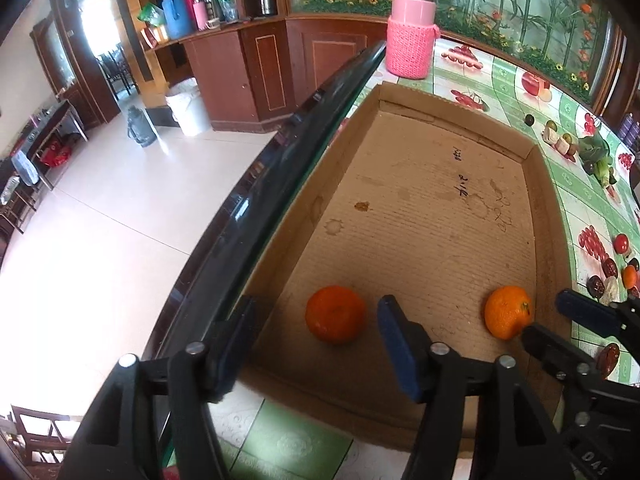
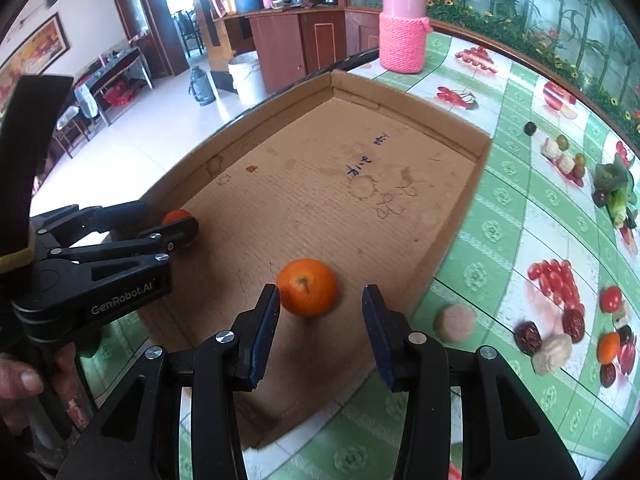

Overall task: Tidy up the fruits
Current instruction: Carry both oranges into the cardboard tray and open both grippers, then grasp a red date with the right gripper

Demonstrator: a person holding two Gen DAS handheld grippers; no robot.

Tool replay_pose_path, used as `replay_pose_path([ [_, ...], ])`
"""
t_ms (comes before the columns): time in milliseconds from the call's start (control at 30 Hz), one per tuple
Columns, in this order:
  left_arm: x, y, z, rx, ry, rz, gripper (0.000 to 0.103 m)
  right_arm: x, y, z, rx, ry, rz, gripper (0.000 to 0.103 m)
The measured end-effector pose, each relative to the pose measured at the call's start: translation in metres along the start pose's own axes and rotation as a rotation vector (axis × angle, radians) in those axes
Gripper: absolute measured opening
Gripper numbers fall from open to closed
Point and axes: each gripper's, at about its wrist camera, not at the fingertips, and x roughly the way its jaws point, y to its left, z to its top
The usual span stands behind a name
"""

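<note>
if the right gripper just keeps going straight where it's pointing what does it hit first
Most likely the orange lying in the cardboard tray: it sits just ahead of the open right gripper, nearer its left finger than its right. Depth is unclear, so it may meet the tray floor instead.

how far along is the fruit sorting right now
Done: two oranges, one and another, lie in the cardboard tray. In hand: nothing; the left tongs and right tongs are both open, each around an orange. No other real fruit is visible.
</note>
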Motion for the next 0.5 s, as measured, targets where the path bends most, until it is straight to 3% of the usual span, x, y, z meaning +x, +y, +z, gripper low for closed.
replay_pose_path([
  [267, -0.023, -0.013, -0.008, 0.005, -0.03, 0.007, 0.08, -0.029, -0.019, -0.019, 0.044, -0.03, -0.003, 0.045],
  [500, -0.042, -0.048, -0.014, 0.055, -0.048, -0.027, 0.082, -0.054, -0.053, -0.043, 0.118, -0.052, -0.035, 0.046],
])
